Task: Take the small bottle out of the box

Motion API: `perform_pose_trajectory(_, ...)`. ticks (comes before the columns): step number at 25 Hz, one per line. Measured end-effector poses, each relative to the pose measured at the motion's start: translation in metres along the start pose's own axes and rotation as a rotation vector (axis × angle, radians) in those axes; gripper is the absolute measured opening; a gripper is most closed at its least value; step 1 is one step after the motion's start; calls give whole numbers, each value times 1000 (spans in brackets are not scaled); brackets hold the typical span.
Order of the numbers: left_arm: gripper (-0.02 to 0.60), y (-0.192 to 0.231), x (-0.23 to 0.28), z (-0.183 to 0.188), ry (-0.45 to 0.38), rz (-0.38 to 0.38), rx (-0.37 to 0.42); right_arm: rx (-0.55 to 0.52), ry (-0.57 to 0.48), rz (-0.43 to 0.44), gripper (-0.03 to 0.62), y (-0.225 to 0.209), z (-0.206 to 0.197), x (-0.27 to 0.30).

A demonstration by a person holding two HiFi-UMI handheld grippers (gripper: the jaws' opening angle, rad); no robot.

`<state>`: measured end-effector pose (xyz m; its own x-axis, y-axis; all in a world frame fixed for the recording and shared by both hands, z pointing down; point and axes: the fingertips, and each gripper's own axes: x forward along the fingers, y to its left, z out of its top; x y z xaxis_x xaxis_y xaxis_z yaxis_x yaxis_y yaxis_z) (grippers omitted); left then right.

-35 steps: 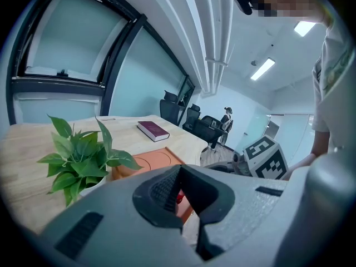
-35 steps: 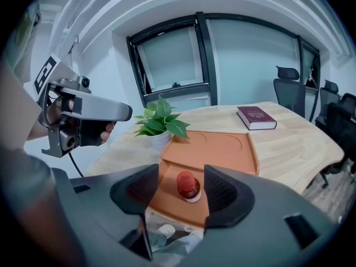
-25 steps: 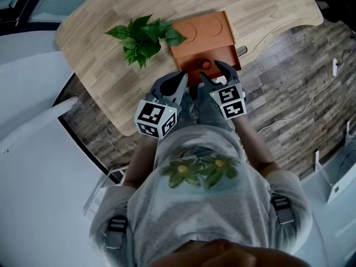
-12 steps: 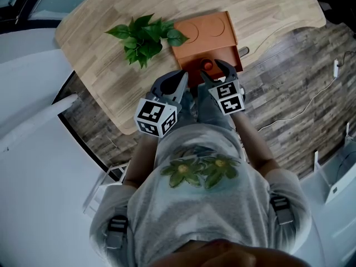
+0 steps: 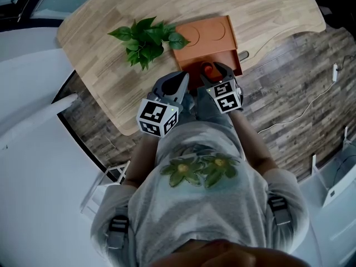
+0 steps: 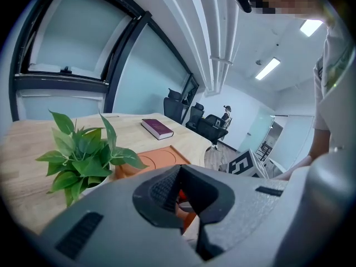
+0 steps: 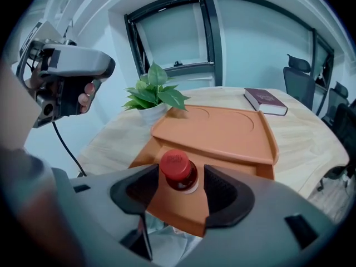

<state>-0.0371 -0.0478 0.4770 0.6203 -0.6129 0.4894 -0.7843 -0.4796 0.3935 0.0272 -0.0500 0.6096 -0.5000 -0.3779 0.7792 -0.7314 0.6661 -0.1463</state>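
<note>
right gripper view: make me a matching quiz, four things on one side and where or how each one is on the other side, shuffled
Things:
1. small bottle
2. book
3. plant
4. right gripper

Places or states:
A. lying flat near the far edge of the table
B. jaws apart, one on each side of the bottle's top
C. standing upright in the open front part of the orange box
D. in a white pot beside the box

Pairs: 1-C; 2-A; 3-D; 4-B
</note>
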Motion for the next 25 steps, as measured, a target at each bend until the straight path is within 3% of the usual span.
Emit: perform_pose_trajectory(25,8,2,-1,8,-24,15,-3,-60,79,-17,225,-2,-11,22)
